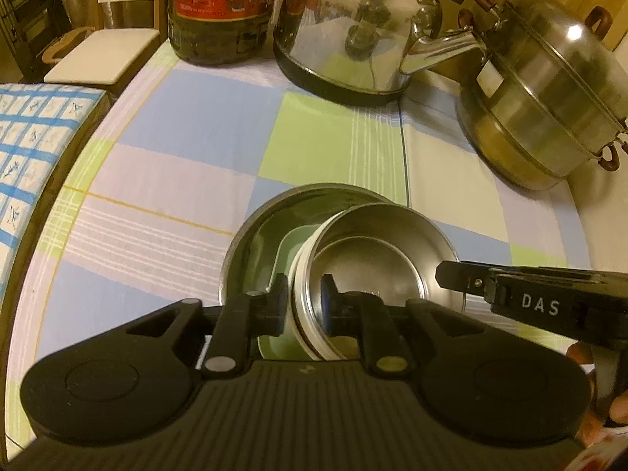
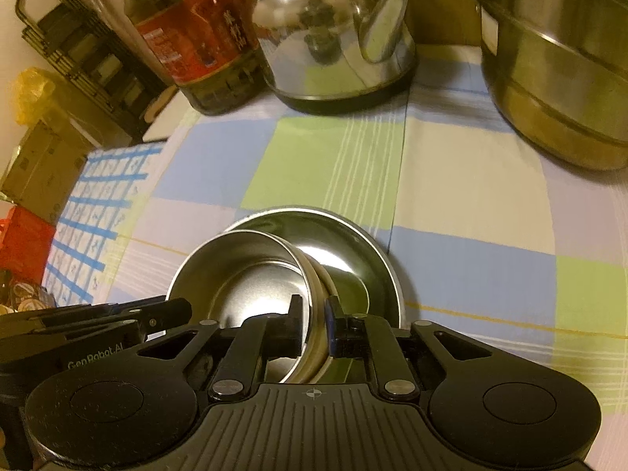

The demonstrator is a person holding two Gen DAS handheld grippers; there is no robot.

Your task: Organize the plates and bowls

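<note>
A small steel bowl (image 1: 373,259) (image 2: 243,278) rests inside a wide steel plate (image 1: 251,235) (image 2: 353,235), over a pale green dish (image 1: 288,251). My left gripper (image 1: 305,298) straddles the bowl's left rim, one finger outside and one inside, with a thin gap at the pads. My right gripper (image 2: 314,314) straddles the opposite rim the same way, pads just off the wall. Each gripper shows in the other's view: the right gripper (image 1: 451,274) at the bowl's right edge, the left gripper (image 2: 172,310) at its left edge.
At the back of the checked tablecloth (image 1: 196,125) stand a dark oil bottle (image 1: 219,8) (image 2: 196,39), a shiny kettle (image 1: 353,31) (image 2: 333,27) and a steel steamer pot (image 1: 549,90) (image 2: 557,59). A blue-patterned cloth (image 1: 35,129) lies beyond the table's left edge.
</note>
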